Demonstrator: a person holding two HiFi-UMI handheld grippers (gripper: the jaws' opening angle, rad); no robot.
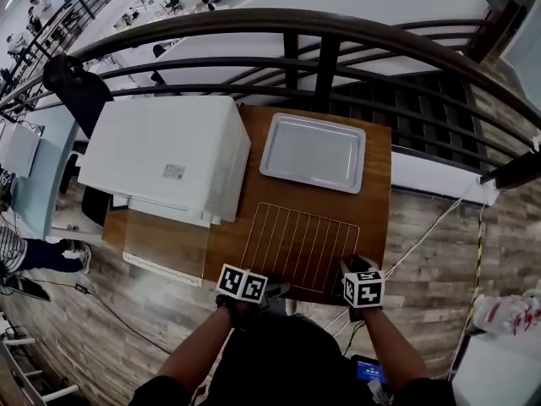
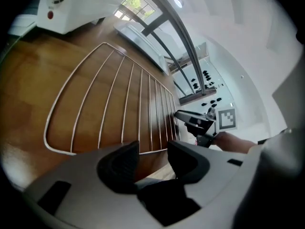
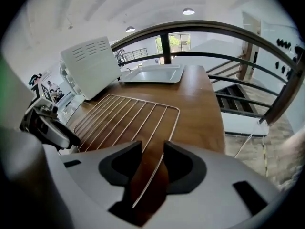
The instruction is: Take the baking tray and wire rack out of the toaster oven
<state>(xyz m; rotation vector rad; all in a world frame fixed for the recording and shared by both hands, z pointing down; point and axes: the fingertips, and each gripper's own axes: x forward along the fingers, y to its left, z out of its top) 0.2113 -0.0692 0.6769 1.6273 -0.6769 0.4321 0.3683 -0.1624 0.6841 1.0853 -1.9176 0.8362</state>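
Observation:
The wire rack (image 1: 300, 244) lies flat on the wooden table (image 1: 376, 184), near its front edge. Behind it rests the silver baking tray (image 1: 313, 152), also on the table. To the left stands the white toaster oven (image 1: 165, 155) with its glass door (image 1: 165, 244) folded down. My left gripper (image 1: 269, 288) is at the rack's near left corner. In the left gripper view the jaws of the left gripper (image 2: 153, 159) stand apart and the rack's front wire (image 2: 109, 104) runs just beyond them. My right gripper (image 3: 152, 163) is open, with the rack's right side wire (image 3: 157, 142) passing untouched between its pads.
A dark curved railing (image 1: 321, 57) runs close behind the table, with a drop beyond it. The table's right edge (image 3: 217, 128) lies just past the rack. Wood floor with a cable (image 1: 431, 222) is to the right. A person's legs (image 1: 38, 256) show at far left.

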